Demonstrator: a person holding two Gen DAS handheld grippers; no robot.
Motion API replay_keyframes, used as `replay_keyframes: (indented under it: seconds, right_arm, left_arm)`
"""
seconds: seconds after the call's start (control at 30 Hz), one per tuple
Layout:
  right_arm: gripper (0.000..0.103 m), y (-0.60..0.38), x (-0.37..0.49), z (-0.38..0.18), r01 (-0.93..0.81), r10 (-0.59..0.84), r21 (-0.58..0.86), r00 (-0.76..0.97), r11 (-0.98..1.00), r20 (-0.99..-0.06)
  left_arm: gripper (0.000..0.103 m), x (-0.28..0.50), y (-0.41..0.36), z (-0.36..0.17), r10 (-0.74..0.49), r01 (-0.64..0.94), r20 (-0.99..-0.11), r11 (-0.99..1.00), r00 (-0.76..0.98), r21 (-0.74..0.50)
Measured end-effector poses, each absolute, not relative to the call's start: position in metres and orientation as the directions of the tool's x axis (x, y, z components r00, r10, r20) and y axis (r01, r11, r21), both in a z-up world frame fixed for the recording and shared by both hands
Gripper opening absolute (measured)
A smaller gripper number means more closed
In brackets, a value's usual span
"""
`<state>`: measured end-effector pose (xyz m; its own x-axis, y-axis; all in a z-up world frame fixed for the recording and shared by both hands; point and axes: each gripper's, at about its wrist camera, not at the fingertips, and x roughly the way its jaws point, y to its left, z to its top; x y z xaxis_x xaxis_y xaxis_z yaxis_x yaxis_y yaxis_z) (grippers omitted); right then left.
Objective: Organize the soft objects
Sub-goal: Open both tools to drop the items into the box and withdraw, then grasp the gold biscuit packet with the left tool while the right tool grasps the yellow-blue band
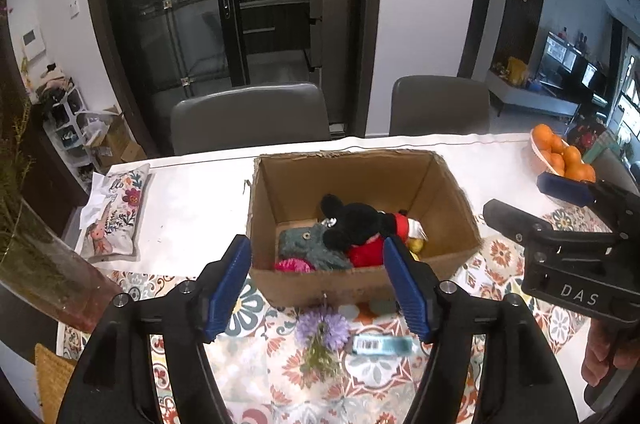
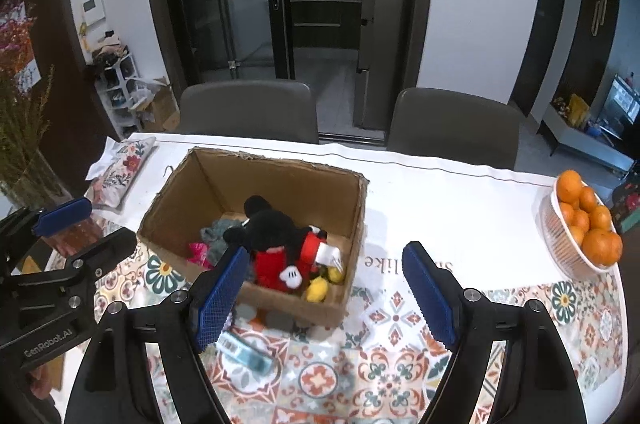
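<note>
Lying in box (image 2: 224, 184) — plush mouse (image 2: 280, 244).

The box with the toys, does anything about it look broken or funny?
Yes. The cardboard box has no flaps, and its top rim looks ragged and torn along the far edge. The Mickey plush lies face down.

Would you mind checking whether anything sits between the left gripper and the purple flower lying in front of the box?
Nothing visible does: the left gripper is open above the purple flower, with only patterned cloth around it.
</note>
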<state>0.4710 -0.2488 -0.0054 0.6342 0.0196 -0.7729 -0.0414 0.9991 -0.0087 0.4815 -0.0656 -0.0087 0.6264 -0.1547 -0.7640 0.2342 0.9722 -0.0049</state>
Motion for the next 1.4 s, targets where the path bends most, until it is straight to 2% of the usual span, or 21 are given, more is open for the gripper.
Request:
replay_keyframes:
  seconds: [0.2,0.67,1.0,1.1,1.4]
  right_arm:
    - [0.081,-0.251,0.439,0.002,-0.031,0.015,-0.008,0.648,0.999,-0.761]
    - [0.081,-0.257,0.376,-0.014,-0.043,0.04,0.018,0.605,0.999,-0.795]
    - [0.081,-0.262,0.344,-0.037,-0.071,0.043,0.004,0.562,0.997,-0.826]
    - [0.085,-0.261,0.339,-0.044,-0.087,0.046,-0.002,0.541,0.996,-0.84]
    - [0.085,-0.26,0.332,-0.072,-0.148,0.08,0.012,0.464,0.989,-0.882]
  left_arm:
    - [0.07,0.452,-0.07,-0.002,-0.17,0.267,-0.759,0.964,0.628,0.005]
    - [0.081,0.389,-0.083,-0.006,-0.167,0.328,-0.775,0.943,0.609,0.055]
    - [0.087,0.352,-0.094,-0.03,-0.162,0.385,-0.821,0.92,0.548,0.075]
    - [0.087,0.344,-0.095,-0.038,-0.163,0.4,-0.839,0.914,0.52,0.071]
    - [0.088,0.331,-0.103,-0.066,-0.176,0.465,-0.895,0.885,0.411,0.039]
